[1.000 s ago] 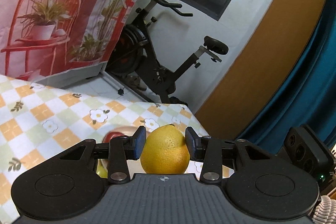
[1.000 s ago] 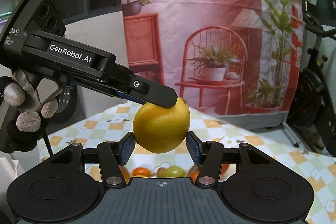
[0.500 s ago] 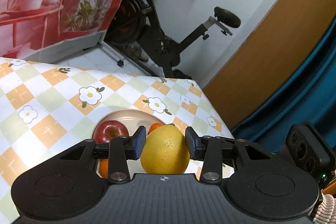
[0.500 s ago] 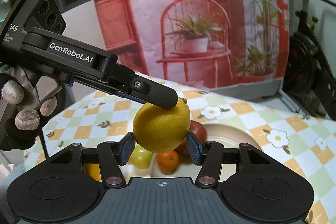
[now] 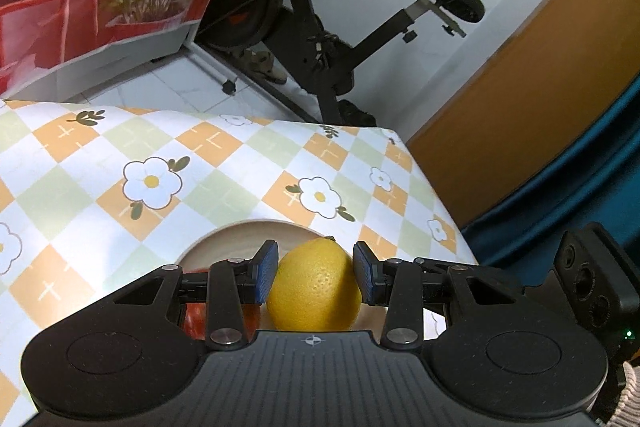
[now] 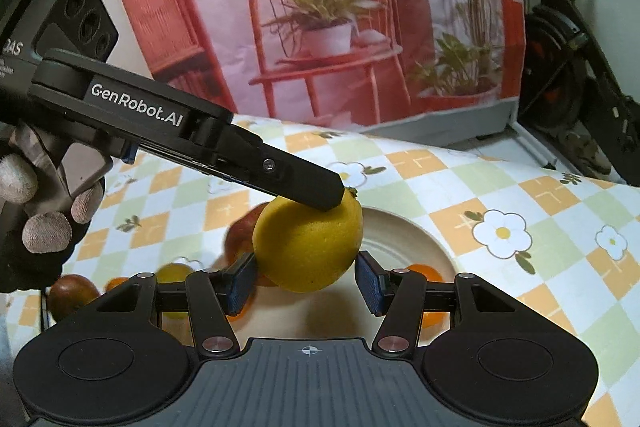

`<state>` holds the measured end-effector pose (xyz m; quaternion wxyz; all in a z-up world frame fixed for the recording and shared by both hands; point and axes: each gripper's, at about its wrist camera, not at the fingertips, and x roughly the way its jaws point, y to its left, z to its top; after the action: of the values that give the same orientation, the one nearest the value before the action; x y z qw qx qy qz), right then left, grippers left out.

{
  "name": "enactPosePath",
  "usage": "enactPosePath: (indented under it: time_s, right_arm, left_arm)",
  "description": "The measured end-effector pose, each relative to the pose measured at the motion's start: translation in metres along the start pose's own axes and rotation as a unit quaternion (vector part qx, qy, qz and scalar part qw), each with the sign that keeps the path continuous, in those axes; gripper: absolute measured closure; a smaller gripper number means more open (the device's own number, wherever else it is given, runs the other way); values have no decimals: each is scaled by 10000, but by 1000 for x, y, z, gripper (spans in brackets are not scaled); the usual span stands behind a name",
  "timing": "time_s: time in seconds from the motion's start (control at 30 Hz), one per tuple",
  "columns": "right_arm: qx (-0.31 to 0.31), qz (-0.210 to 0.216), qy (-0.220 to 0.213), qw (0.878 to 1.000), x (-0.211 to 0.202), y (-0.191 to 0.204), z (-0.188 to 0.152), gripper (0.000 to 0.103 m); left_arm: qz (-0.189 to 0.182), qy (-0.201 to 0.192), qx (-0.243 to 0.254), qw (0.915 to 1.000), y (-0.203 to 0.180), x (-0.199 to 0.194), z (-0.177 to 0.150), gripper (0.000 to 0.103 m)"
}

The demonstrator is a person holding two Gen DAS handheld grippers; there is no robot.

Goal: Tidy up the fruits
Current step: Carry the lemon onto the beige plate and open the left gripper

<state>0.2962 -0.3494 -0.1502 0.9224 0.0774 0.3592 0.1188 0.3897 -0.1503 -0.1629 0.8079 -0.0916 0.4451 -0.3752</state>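
Observation:
My left gripper (image 5: 315, 278) is shut on a yellow lemon (image 5: 314, 287) and holds it just above a cream plate (image 5: 240, 239). In the right wrist view the same lemon (image 6: 308, 247) hangs from the left gripper's fingers (image 6: 296, 183) over the plate (image 6: 400, 239), beside a red apple (image 6: 240, 235). My right gripper (image 6: 306, 281) is open, its jaws apart on either side of the lemon's lower half, holding nothing. Small oranges (image 6: 426, 273) lie on the plate.
A dark fruit (image 6: 72, 293), a yellow-green fruit (image 6: 174, 275) and an orange (image 6: 116, 283) lie on the checked flower tablecloth (image 6: 520, 195) left of the plate. The table edge (image 5: 436, 195) drops off at right. An exercise bike (image 5: 320, 39) stands beyond.
Both grippers have come down towards the table with the lemon; the plate and fruits now lie right under it. The left gripper's hold is unchanged.

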Motion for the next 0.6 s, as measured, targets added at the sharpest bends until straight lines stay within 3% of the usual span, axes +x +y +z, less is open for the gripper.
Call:
enactPosePath:
  time_s: [0.6]
  right_arm:
    - [-270, -374, 514, 9976, 40, -11, 13, 53]
  left_arm:
    - [209, 196, -139, 9995, 18, 32, 17, 62]
